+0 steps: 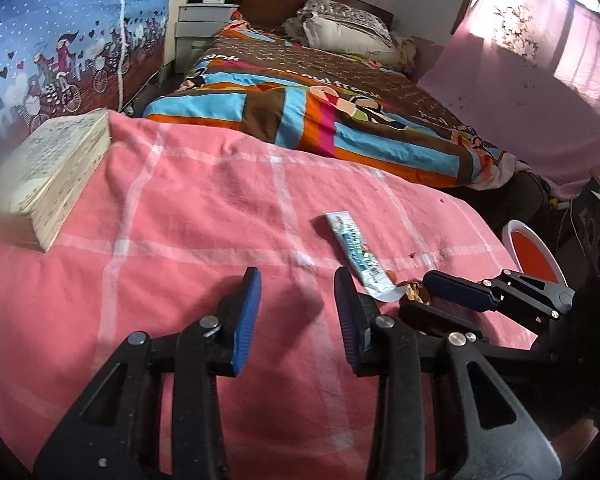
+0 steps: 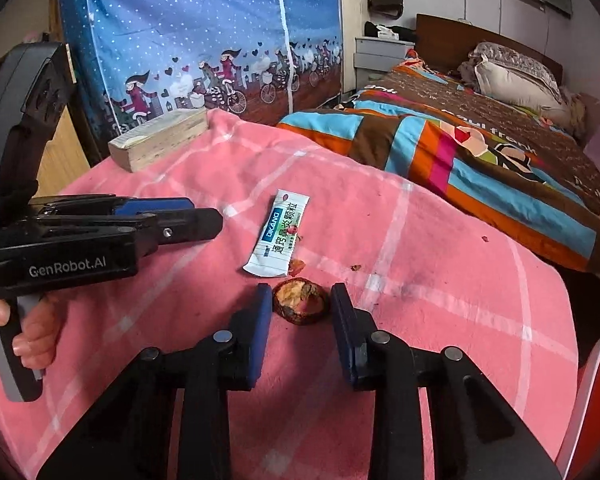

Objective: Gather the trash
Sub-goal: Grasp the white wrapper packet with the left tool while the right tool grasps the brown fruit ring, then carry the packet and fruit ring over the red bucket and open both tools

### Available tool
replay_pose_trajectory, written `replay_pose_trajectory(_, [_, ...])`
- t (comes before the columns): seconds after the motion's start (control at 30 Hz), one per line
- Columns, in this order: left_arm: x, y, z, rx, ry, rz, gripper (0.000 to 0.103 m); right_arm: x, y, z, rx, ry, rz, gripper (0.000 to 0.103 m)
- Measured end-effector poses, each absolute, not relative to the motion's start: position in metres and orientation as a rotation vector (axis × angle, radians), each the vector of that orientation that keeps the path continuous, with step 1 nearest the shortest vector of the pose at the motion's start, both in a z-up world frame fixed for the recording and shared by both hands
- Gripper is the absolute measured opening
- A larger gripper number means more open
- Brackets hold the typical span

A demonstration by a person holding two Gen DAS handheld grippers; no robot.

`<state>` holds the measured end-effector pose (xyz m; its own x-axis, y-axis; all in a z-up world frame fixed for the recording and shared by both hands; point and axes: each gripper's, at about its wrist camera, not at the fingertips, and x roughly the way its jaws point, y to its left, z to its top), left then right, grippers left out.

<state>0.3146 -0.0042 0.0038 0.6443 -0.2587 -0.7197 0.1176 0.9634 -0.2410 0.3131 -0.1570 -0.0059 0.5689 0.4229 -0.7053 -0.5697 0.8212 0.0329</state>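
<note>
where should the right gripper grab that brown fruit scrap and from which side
Grip the fruit scrap across its rounded sides, coming down from above and behind, where the right gripper already straddles it. It lies flat and low, so the pads probably must reach the pink cloth.

one sachet (image 2: 278,236), one fruit scrap (image 2: 300,306), one book (image 2: 160,140), two claws (image 2: 300,312)
</note>
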Motion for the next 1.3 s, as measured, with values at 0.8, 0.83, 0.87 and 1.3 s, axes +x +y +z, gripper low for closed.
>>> replay_pose_trajectory(0.8, [0.334,-0.079,-0.002,0.098,0.904,-0.192,0.043,0.312,-0.245,-0.001,-0.06,0.747,0.385,0.028])
replay_pose_trajectory(0.83, [0.333,-0.08,-0.002,0.105,0.901,-0.192,0.041,0.311,-0.245,-0.001,-0.055,0.749,0.385,0.028])
replay_pose_trajectory(0.87, [0.332,-0.081,-0.002,0.112,0.897,-0.195,0.039,0.311,-0.245,-0.002,-0.053,0.749,0.386,0.028])
replay_pose_trajectory(1.3, [0.303,-0.075,0.017,0.002,0.781,-0.246,0.01,0.282,-0.25,0.016,-0.035,0.567,0.361,0.028])
